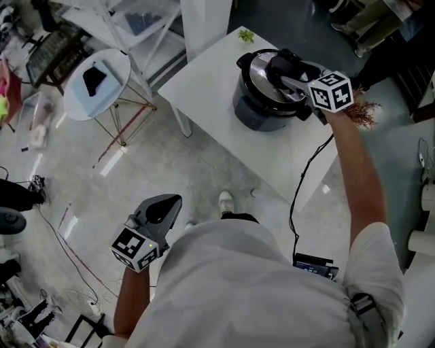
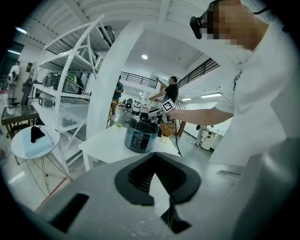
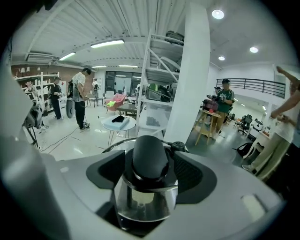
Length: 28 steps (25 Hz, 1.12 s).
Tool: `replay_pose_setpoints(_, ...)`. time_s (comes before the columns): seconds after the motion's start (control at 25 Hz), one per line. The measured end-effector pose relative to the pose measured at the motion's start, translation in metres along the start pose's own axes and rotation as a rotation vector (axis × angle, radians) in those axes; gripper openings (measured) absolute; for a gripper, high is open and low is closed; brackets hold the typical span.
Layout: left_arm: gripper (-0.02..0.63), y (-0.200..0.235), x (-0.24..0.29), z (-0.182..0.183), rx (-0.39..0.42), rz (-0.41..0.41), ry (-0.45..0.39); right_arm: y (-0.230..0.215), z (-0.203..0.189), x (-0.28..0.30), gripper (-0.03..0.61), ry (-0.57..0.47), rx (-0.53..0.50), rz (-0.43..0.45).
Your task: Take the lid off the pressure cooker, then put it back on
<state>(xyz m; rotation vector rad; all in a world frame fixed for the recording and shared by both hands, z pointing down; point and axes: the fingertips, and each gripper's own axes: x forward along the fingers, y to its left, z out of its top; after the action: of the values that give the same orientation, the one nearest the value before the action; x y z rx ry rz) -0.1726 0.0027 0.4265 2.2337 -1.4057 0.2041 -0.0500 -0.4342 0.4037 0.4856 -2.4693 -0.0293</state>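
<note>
The dark pressure cooker stands on the white table, with its steel lid on it. My right gripper reaches over the lid from the right. In the right gripper view the lid's black handle stands between the jaws of the right gripper, which are wide apart with a thin gap at each side, so it is open. My left gripper hangs low by the person's side, far from the table, shut and empty. In the left gripper view, the cooker shows beyond the left gripper.
A black cable drops off the table's near edge. A dried plant sits at the table's right end and a small green one at the far edge. A round side table and white shelving stand to the left.
</note>
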Motion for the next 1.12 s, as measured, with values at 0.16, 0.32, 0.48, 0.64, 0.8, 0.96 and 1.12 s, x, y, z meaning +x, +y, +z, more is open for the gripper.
replay_pose_setpoints(0.16, 0.006, -0.003, -0.006, 0.000, 0.023, -0.035, -0.004, 0.004, -0.008, -0.022, 0.339, -0.001, 0.020, -0.045)
replay_pose_setpoints(0.32, 0.006, -0.006, -0.013, -0.001, 0.045, -0.068, -0.003, 0.013, -0.022, -0.045, 0.330, 0.001, 0.049, -0.086)
replay_pose_setpoints(0.48, 0.006, -0.013, -0.021, -0.004, 0.071, -0.105, 0.007, 0.029, -0.037, -0.070, 0.315, -0.001, 0.075, -0.125)
replay_pose_setpoints(0.64, 0.006, -0.022, -0.027, -0.007, 0.094, -0.139, 0.012, 0.052, -0.057, -0.093, 0.299, -0.008, 0.111, -0.157)
replay_pose_setpoints(0.8, 0.006, -0.027, -0.038, -0.011, 0.109, -0.161, 0.019, 0.083, -0.074, -0.111, 0.284, -0.028, 0.157, -0.179)
replay_pose_setpoints(0.96, 0.006, -0.032, -0.050, -0.021, 0.119, -0.183, 0.026, 0.122, -0.093, -0.126, 0.252, -0.046, 0.193, -0.198)
replay_pose_setpoints(1.12, 0.006, -0.036, -0.060, -0.028, 0.125, -0.201, 0.028, 0.163, -0.109, -0.136, 0.232, -0.066, 0.230, -0.201)
